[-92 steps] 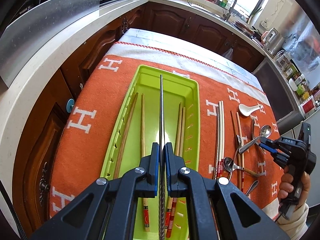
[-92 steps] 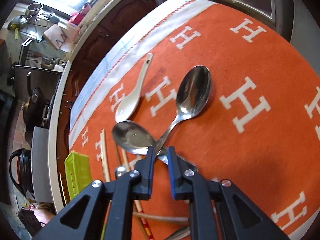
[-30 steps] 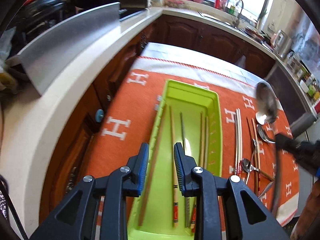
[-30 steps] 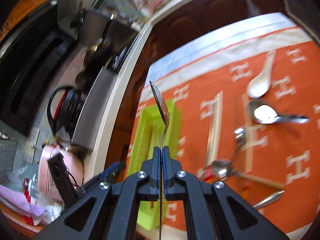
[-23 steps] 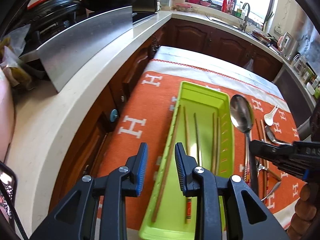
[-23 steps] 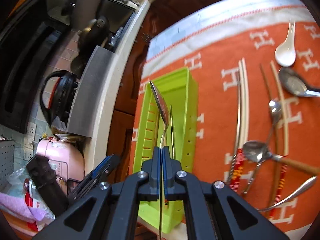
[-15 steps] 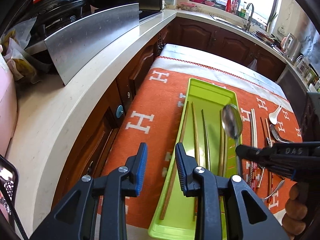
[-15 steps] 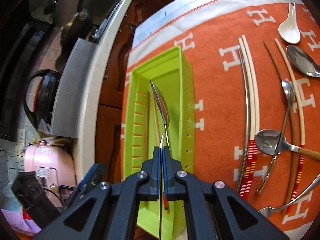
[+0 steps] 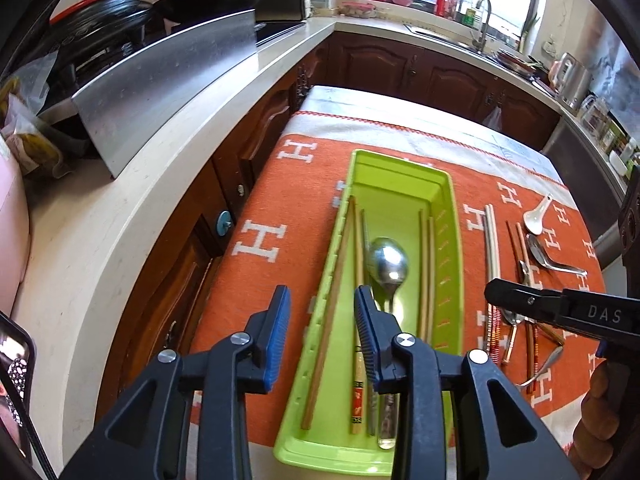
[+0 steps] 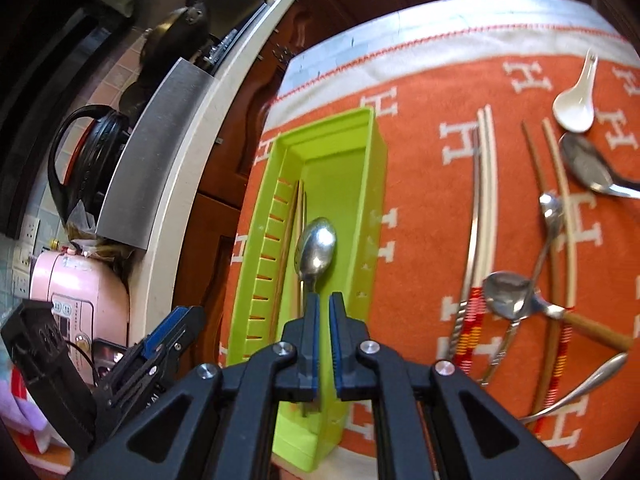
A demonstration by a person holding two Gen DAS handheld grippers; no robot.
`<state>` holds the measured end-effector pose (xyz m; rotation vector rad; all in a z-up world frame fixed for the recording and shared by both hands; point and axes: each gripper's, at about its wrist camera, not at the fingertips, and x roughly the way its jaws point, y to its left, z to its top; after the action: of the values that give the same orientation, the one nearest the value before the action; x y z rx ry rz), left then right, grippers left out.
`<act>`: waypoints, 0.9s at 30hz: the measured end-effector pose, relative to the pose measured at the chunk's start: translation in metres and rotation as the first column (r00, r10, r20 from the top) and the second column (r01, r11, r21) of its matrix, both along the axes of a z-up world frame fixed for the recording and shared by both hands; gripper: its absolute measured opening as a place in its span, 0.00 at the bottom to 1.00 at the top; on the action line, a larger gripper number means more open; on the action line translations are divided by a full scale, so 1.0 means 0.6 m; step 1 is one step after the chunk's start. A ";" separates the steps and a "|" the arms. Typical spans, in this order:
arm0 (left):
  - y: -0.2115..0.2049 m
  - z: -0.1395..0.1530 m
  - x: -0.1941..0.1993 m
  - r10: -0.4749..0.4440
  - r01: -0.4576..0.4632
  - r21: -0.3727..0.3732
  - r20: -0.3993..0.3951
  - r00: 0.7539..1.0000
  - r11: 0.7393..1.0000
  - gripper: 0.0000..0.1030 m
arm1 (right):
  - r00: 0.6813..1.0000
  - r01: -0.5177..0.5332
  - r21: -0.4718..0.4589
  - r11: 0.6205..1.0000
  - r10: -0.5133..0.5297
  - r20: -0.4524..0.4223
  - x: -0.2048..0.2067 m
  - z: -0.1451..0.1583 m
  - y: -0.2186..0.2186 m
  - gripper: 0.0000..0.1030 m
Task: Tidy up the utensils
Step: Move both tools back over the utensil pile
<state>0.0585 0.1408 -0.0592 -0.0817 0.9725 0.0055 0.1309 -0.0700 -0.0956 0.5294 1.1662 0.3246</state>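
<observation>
A lime-green tray (image 9: 449,240) lies lengthwise on the orange cloth and holds several chopsticks (image 9: 425,264). A steel spoon (image 9: 387,266) rests in it, bowl toward the far end. In the right wrist view the same spoon (image 10: 316,248) lies flat in the tray (image 10: 376,184), just ahead of my right gripper (image 10: 324,305). Its jaws are opening, a narrow gap shows, and the pads do not press the handle. My left gripper (image 9: 322,300) hovers over the tray's near left wall, its jaws opening with nothing gripped. The right gripper (image 9: 492,290) shows from the side, right of the tray.
Right of the tray, loose on the cloth (image 10: 432,216): white chopsticks (image 10: 486,184), brown chopsticks (image 10: 560,208), steel spoons (image 10: 506,290), a white ceramic spoon (image 10: 574,108). A pale counter (image 9: 132,208) with a steel guard runs on the left. A person's hand (image 9: 596,408) holds the right gripper.
The right gripper brought the spoon down over the tray; the spoon now lies in it and the jaws have parted. The left gripper's jaws have widened a little.
</observation>
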 end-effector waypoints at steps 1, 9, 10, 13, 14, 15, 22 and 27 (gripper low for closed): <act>-0.003 0.002 -0.002 -0.006 0.006 0.001 0.001 1.000 1.000 0.33 | 1.000 0.001 -0.004 1.000 -0.001 0.009 -0.005 0.002 -0.010 0.07; -0.071 0.008 0.000 -0.092 0.093 0.001 -0.018 0.996 0.996 0.35 | 0.997 0.050 -0.033 0.998 -0.048 0.064 -0.038 0.012 -0.095 0.07; -0.078 0.009 0.001 -0.100 0.100 0.000 -0.021 0.995 0.995 0.35 | 0.996 0.057 -0.041 0.998 -0.054 0.069 -0.042 0.013 -0.108 0.07; -0.107 0.008 0.005 -0.134 0.134 -0.008 -0.034 0.990 0.991 0.35 | 0.994 0.079 -0.042 0.996 -0.076 0.080 -0.052 0.015 -0.147 0.07; -0.120 0.007 0.008 -0.150 0.150 -0.014 -0.040 0.988 0.989 0.35 | 0.993 0.086 -0.043 0.995 -0.082 0.083 -0.054 0.016 -0.157 0.07; -0.126 0.007 0.009 -0.159 0.158 -0.018 -0.042 0.986 0.987 0.35 | 0.992 0.094 -0.046 0.994 -0.090 0.087 -0.056 0.017 -0.168 0.07; -0.193 -0.004 0.029 -0.262 0.254 -0.102 -0.069 0.963 0.962 0.32 | 0.984 0.132 -0.079 0.988 -0.121 0.130 -0.063 0.032 -0.240 0.07; -0.241 -0.036 0.048 -0.311 0.300 -0.102 -0.115 0.943 0.948 0.18 | 0.980 0.128 -0.127 0.984 -0.105 0.171 -0.049 0.045 -0.277 0.07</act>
<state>0.0876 -0.0036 -0.0809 -0.0058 1.1079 -0.3199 0.1017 -0.2363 -0.0689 0.4394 0.9859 0.1809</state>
